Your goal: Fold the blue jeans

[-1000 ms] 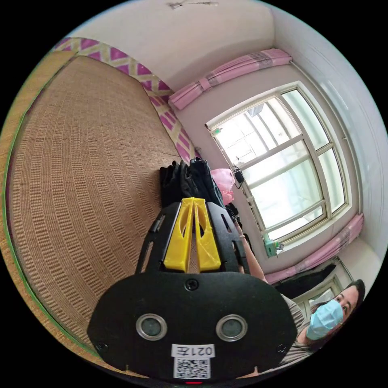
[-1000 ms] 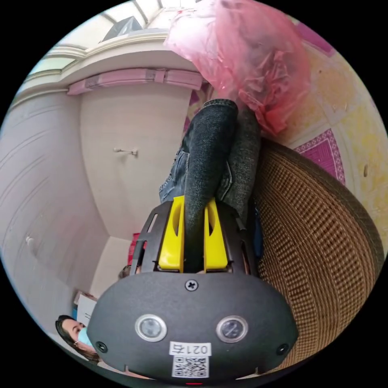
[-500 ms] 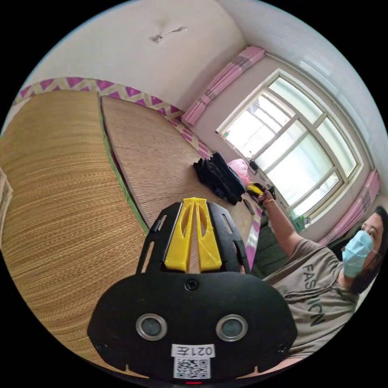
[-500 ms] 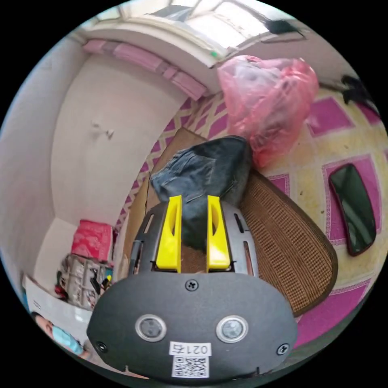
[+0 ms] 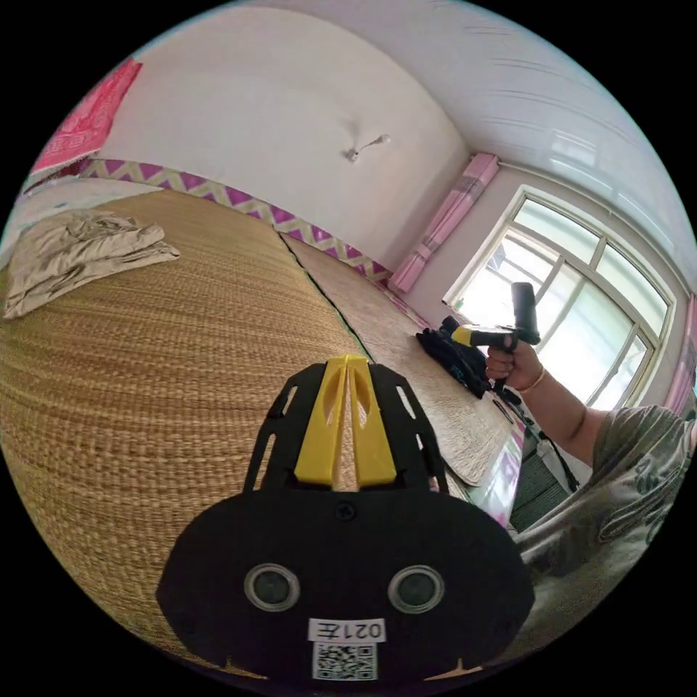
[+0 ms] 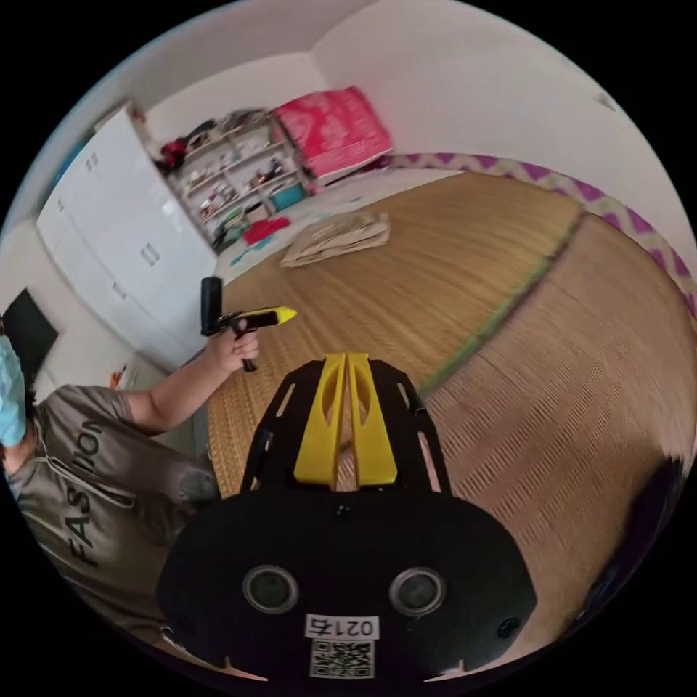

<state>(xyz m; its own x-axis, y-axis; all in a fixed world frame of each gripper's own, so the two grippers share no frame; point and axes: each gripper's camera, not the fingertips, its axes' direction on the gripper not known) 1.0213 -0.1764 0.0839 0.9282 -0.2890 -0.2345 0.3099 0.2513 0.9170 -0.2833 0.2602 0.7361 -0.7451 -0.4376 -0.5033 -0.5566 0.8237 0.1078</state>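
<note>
In the left gripper view the left claw (image 5: 347,367) is seen with its yellow jaws pressed together on nothing, held over the woven straw mat (image 5: 145,377) that covers the bed. A second ago this view was turned toward the window; the camera has since been swung round, so a crumpled beige garment (image 5: 80,250) is now seen lying at the far end of the mat.

The dark blue denim jeans (image 5: 454,356), folded into a compact bundle, are seen resting on the second mat near the window edge. The right claw (image 5: 465,335) is held in the person's hand (image 5: 512,367) just above and beside the bundle, apart from it. A second ago the folded denim was pinched between that claw's jaws; half a second ago the jaws were spread with the bundle just ahead of them. In the right gripper view the right claw (image 6: 347,367) is now closed and empty, and is pointed across the mats toward the left claw (image 6: 279,315) and the beige garment (image 6: 337,236).

From this it is judged that the jeans have been set down and released, and that the fold is essentially complete. The beige garment may be taken up next.
</note>
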